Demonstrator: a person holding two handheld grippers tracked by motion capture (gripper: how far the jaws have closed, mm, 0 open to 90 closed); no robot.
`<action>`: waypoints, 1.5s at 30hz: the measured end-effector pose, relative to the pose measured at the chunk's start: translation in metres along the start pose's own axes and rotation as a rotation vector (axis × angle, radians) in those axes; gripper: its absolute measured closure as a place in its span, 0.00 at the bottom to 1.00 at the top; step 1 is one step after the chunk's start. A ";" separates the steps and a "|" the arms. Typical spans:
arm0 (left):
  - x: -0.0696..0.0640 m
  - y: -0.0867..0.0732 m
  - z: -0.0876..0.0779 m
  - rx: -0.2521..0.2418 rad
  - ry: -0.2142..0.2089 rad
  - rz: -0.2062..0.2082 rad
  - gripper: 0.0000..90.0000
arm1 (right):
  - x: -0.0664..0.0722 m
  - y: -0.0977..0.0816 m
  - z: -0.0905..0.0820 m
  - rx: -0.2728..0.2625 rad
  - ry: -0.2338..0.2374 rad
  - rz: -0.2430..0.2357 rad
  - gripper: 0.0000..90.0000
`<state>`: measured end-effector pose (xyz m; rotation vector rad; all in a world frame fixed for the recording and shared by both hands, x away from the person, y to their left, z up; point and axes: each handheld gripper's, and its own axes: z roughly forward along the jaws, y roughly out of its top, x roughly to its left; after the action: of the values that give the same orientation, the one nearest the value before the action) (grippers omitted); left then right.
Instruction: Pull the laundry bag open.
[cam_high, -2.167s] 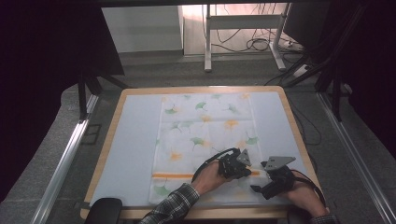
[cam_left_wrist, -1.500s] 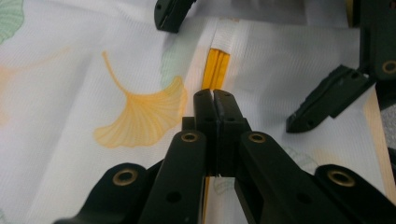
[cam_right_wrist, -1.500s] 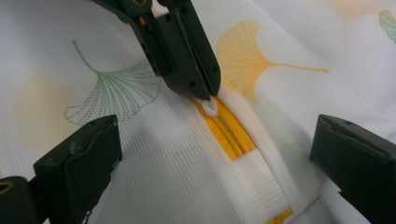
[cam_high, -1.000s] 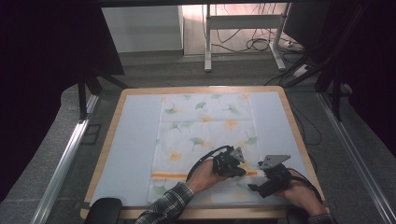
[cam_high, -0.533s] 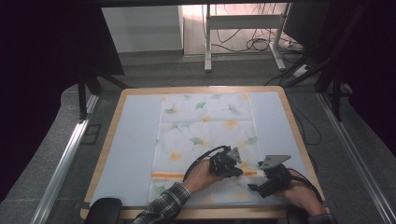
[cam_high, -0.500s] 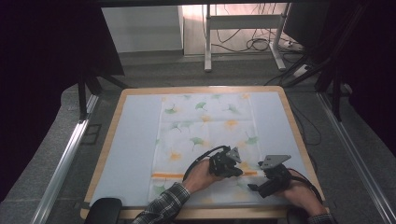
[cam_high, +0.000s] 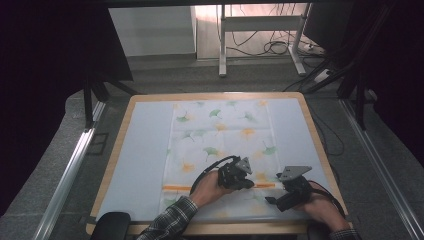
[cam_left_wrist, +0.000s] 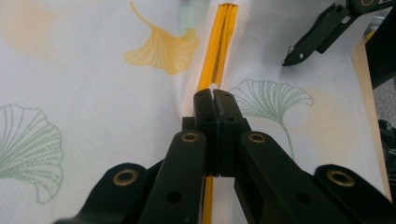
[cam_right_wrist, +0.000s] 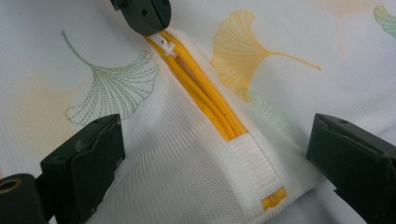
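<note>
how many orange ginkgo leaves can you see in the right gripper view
1 clear orange ginkgo leaf, right of the yellow zipper near the top. Faint orange patches at the left edge and top right may be more leaves, too pale to tell.

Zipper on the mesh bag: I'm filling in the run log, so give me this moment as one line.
left gripper: jaws shut on zipper pull | right gripper: jaws open, by zipper end | mesh bag: flat on table

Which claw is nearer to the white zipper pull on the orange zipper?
Left. The left claw is shut right at the zipper pull; the right claw stands open near the orange zipper's end, apart from it.
</note>
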<state>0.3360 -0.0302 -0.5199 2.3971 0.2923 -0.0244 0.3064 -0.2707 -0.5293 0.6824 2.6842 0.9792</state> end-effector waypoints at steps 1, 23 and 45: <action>0.000 -0.001 -0.001 0.002 0.002 0.001 1.00 | 0.000 0.000 0.000 0.000 0.000 0.000 0.04; 0.001 -0.015 -0.017 0.008 0.014 -0.026 1.00 | 0.000 0.000 0.000 -0.003 -0.002 0.001 0.04; 0.001 -0.033 -0.033 -0.001 0.027 -0.059 1.00 | 0.000 -0.001 0.000 -0.007 -0.003 0.003 0.04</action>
<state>0.3279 0.0157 -0.5166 2.3889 0.3758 -0.0186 0.3060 -0.2710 -0.5297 0.6857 2.6771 0.9865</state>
